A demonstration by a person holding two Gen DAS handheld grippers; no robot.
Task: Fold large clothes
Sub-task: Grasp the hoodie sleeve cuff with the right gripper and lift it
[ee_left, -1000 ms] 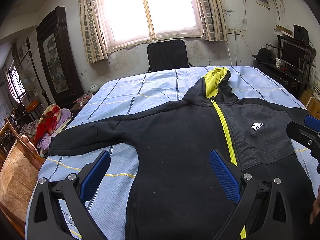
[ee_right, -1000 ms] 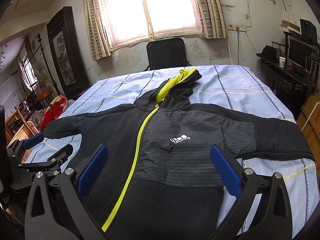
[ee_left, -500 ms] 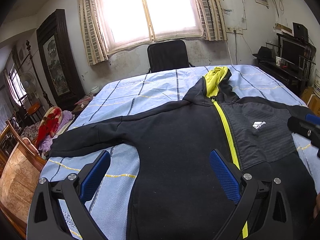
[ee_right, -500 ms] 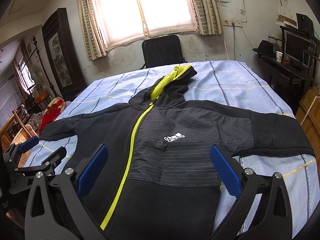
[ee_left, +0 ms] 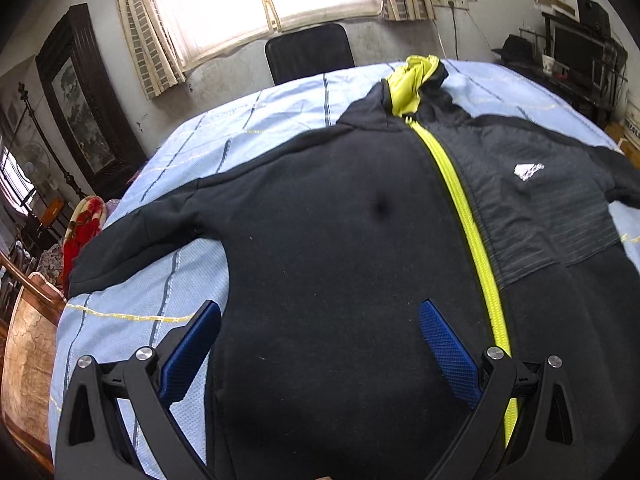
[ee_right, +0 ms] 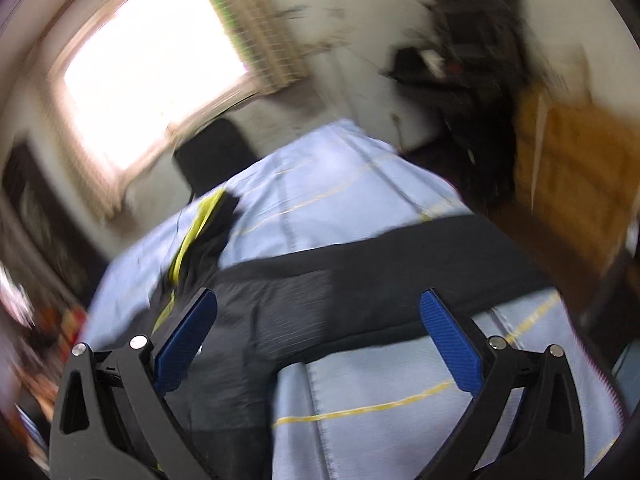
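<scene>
Black fleece hoodie (ee_left: 340, 248) lies flat, zip (ee_left: 464, 216) neon-yellow.

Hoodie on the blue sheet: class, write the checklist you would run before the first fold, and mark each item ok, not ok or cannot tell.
1. Hoodie lies flat, front up: ok.
2. Yellow zipper closed down the front: ok as far as visible.
3. Left sleeve spread out on the blue sheet: ok.
4. Left gripper open, holding nothing: ok.
5. Right gripper open, over the right sleeve: ok, but not gripping yet.
6. Right wrist view steady enough to aim: not ok, it is motion-blurred.
</scene>
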